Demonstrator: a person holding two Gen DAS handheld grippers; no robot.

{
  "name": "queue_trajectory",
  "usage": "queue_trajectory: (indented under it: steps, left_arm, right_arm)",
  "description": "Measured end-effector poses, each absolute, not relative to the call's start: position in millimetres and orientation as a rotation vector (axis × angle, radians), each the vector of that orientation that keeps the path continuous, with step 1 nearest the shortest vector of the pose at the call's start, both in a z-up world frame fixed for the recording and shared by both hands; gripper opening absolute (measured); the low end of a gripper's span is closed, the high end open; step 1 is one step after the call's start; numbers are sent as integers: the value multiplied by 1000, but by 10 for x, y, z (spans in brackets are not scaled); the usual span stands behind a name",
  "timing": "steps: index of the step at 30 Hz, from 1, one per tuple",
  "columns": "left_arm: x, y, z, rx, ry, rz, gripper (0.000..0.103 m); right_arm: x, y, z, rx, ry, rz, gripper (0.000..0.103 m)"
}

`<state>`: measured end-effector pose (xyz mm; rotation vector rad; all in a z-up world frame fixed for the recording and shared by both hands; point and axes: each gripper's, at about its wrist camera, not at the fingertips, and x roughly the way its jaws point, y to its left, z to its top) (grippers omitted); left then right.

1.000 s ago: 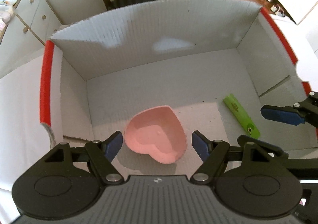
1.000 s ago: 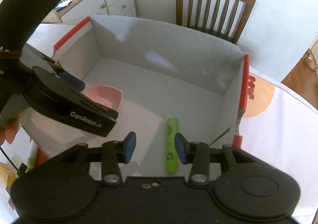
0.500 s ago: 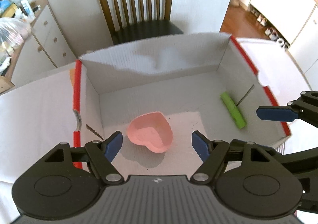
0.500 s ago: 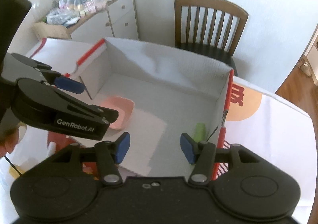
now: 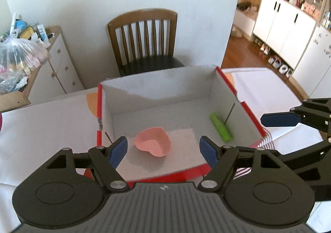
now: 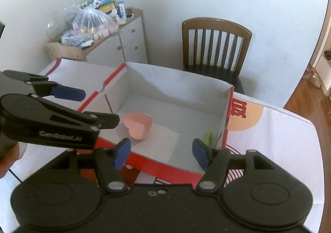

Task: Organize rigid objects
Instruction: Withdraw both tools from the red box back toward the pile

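While both tools are being held above the near edge of the box, the left gripper (image 5: 163,148) is being kept with its blue pads spread wide apart and nothing between them, and the right gripper (image 6: 160,153) is likewise being held parted and empty. Just ahead of the left gripper, between its two pads as seen along its fingers, a pink heart-shaped dish (image 5: 153,144) is being shown lying on the floor of the cardboard box (image 5: 157,86), toward the near left part of it. Further ahead and to the right of that gripper, a green tube (image 5: 220,127) is being shown lying flat close to the box's right wall, well apart from the dish. From the right wrist view, the same tube (image 6: 208,138) is being partly hidden just beyond the right pad, and the dish (image 6: 138,125) is being seen ahead and to the left. The left gripper (image 6: 82,106) is being seen at the left of that view, over the box's near left corner. Beyond the box, a wooden chair (image 5: 144,40) is being shown against the wall, and to the far left a white drawer unit (image 5: 55,67) is being seen with a plastic bag (image 5: 18,55) on top.
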<state>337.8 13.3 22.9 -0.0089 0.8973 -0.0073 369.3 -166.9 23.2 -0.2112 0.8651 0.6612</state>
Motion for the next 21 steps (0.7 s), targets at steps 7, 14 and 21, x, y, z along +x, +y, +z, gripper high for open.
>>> queue_trajectory:
  steps: [7,14,21]
  left_arm:
    - [2876,235,405,-33,812,1,76]
    - [2375,333,471,-50,740,5,76]
    - [1934,420,518,-55,682,21,83]
  right_arm:
    - [3336,-1706,452,-184,811,675,73]
    - [2985,-1718,609,-159,770,684,83]
    - [2628,-1711,719,-157,745,699,91]
